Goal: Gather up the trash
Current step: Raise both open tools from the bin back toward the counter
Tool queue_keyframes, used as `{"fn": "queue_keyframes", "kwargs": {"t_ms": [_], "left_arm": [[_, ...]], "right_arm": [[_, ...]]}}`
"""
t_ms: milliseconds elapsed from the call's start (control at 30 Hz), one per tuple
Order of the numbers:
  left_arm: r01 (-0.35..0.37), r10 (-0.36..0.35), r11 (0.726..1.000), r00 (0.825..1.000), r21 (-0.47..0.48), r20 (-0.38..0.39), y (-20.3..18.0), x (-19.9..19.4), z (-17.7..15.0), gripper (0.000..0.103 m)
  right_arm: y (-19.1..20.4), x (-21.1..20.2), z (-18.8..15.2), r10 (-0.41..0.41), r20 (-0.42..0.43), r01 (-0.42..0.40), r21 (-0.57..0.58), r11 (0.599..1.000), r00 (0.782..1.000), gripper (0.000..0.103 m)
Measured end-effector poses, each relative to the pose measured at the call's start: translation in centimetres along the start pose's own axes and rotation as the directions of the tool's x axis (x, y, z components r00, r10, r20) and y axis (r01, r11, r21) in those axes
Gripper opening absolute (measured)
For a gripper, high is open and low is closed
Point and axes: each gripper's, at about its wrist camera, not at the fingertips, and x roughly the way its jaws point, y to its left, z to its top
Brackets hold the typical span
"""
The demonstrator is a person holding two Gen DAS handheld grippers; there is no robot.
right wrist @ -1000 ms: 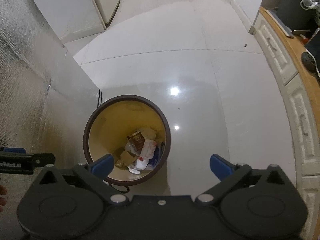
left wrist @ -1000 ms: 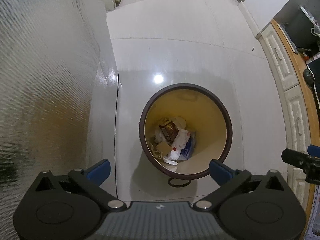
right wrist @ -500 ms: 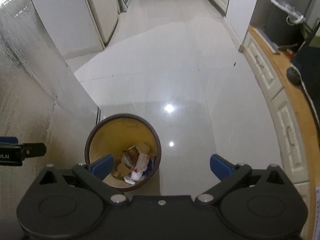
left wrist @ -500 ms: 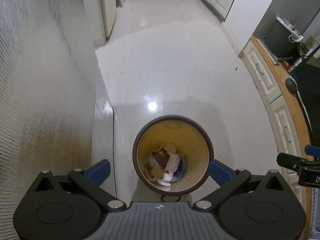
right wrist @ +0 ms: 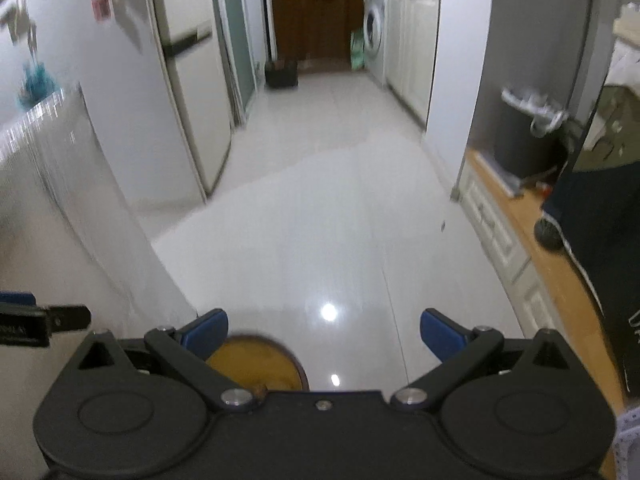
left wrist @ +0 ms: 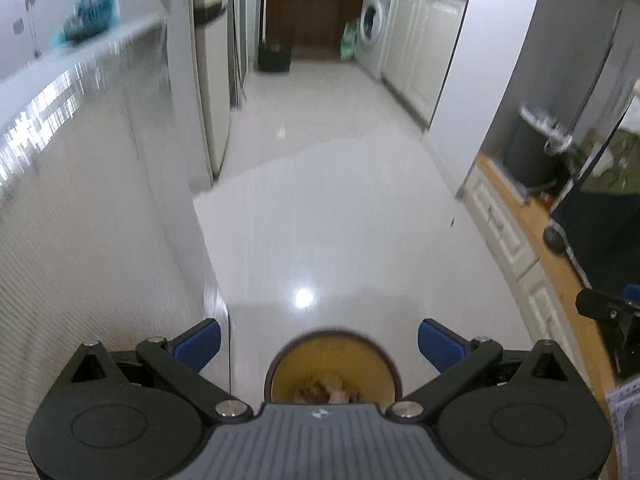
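A round trash bin (left wrist: 334, 364) with a brown rim and yellow inside stands on the white floor, low in both views, partly hidden by the gripper bodies. Crumpled wrappers (left wrist: 324, 392) lie in its bottom. My left gripper (left wrist: 320, 342) is open and empty, high above the bin. My right gripper (right wrist: 324, 334) is open and empty too, with the bin (right wrist: 256, 364) below its left finger. Each gripper shows at the edge of the other's view.
A shiny silver cabinet (left wrist: 80, 220) flanks the left. White drawers under a wooden counter (left wrist: 520, 240) run along the right, with a dark cloth (right wrist: 592, 232) on the counter. A hallway with a fridge (right wrist: 192, 100), washing machine (left wrist: 372, 28) and black box (right wrist: 282, 74) lies ahead.
Both grippers have risen and tilted up from looking down into the bin; the bin has slid to the bottom of both views and the hallway has come into sight. Both stay open.
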Motion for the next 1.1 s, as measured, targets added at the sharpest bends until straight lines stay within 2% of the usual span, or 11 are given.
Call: {"fn": "queue_keyframes", "kwargs": {"t_ms": [167, 300, 467, 633, 867, 1100], "left_arm": [[0.005, -0.006, 1.0, 0.993, 0.014, 0.119, -0.9, -4.5, 1.6, 0.103], [0.023, -0.029, 0.999, 0.977, 0.03, 0.211, -1.9, -8.2, 3.1, 0.103], [0.012, -0.028, 0.999, 0.945, 0.051, 0.325, -2.1, -13.2, 5.0, 0.103], [-0.032, -0.006, 0.996, 0.909, 0.083, 0.417, -1.6, -17.5, 6.5, 0.103], [-0.1, 0.053, 0.993, 0.856, 0.064, 0.514, 2.4, -21.9, 8.2, 0.103], [-0.152, 0.162, 0.986, 0.806, -0.065, 0.569, 9.6, -23.7, 9.2, 0.103]], "right_arm": [[0.1, -3.1, 1.2, -0.006, 0.11, 0.006, 0.004, 1.0, 0.994, 0.103], [0.3, -4.8, 1.9, 0.003, 0.183, -0.002, -0.004, 1.0, 0.983, 0.103], [1.4, -8.2, 3.4, 0.036, 0.295, -0.032, -0.019, 0.999, 0.955, 0.103], [3.4, -11.1, 4.9, 0.106, 0.383, -0.09, -0.059, 0.994, 0.918, 0.103], [7.0, -13.6, 6.7, 0.198, 0.447, -0.156, -0.131, 0.979, 0.872, 0.103], [12.1, -14.3, 9.8, 0.298, 0.487, -0.233, -0.19, 0.954, 0.821, 0.103]]}}
